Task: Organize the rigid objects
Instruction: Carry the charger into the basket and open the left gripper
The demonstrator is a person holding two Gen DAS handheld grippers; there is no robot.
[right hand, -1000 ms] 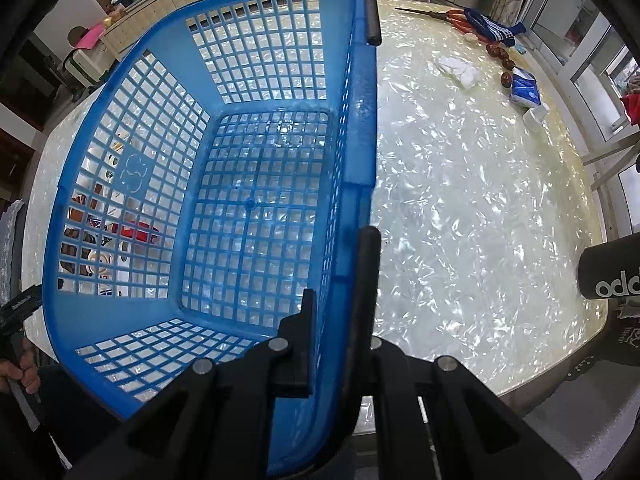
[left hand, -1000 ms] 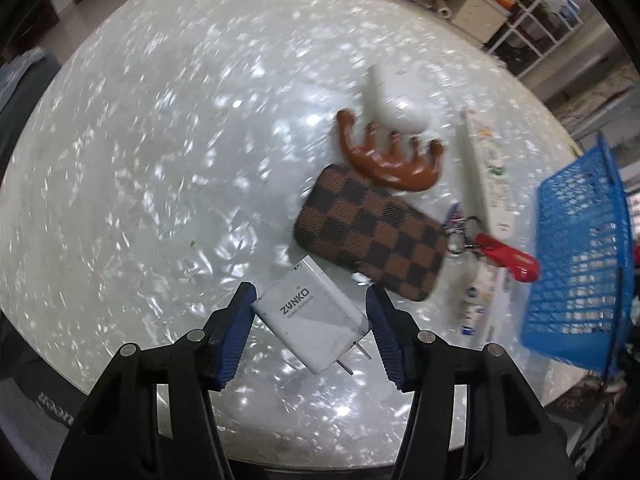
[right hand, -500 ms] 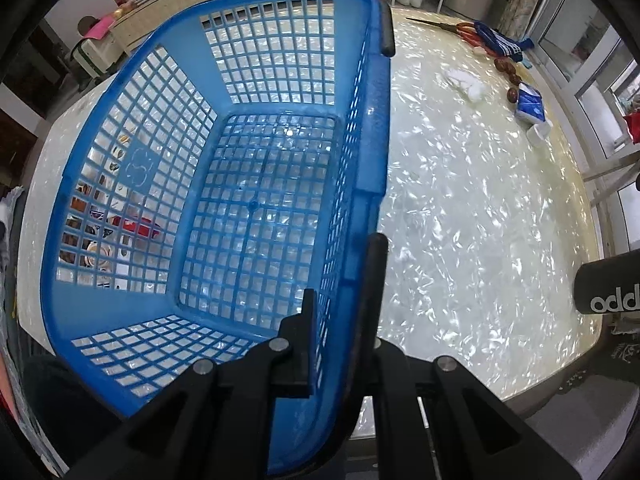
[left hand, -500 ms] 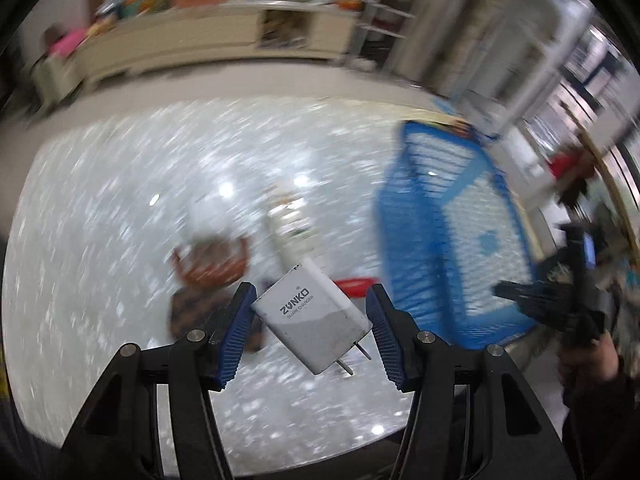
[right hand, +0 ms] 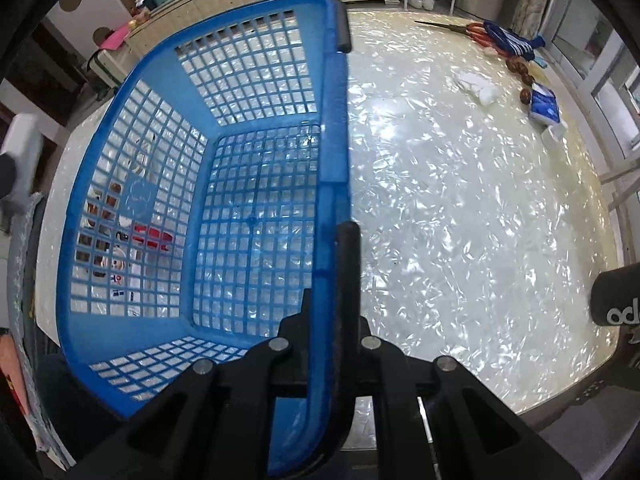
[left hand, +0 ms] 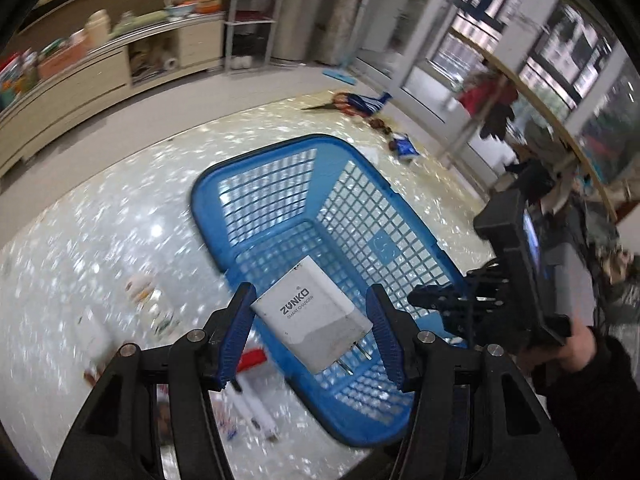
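Clamped between the blue ribbed pads [left hand: 240, 332] of the left gripper [left hand: 312, 334]: a white wall charger [left hand: 316, 316], lettering up, its two metal prongs pointing back toward the camera. Jaws partly apart, set to the charger's width, pads pressed on both its sides. Held in the air, tilted steeply down over the open top of the blue plastic basket [left hand: 360, 216], which stands on the pearly white table [left hand: 100, 240]. On the tabletop left of the basket, blurred: small packets and a red-handled item [left hand: 252, 358]. At far right in the left wrist view, a dark-sleeved hand [left hand: 568, 344] wrapped round the other gripper's black body. Right gripper [right hand: 330, 312] closed tight on the basket's near rim and black handle [right hand: 346, 272], angled down, basket interior [right hand: 256, 220] bare. Farther right on the table: scissors [right hand: 460, 28], a blue packet [right hand: 544, 104], a white wad [right hand: 478, 88].
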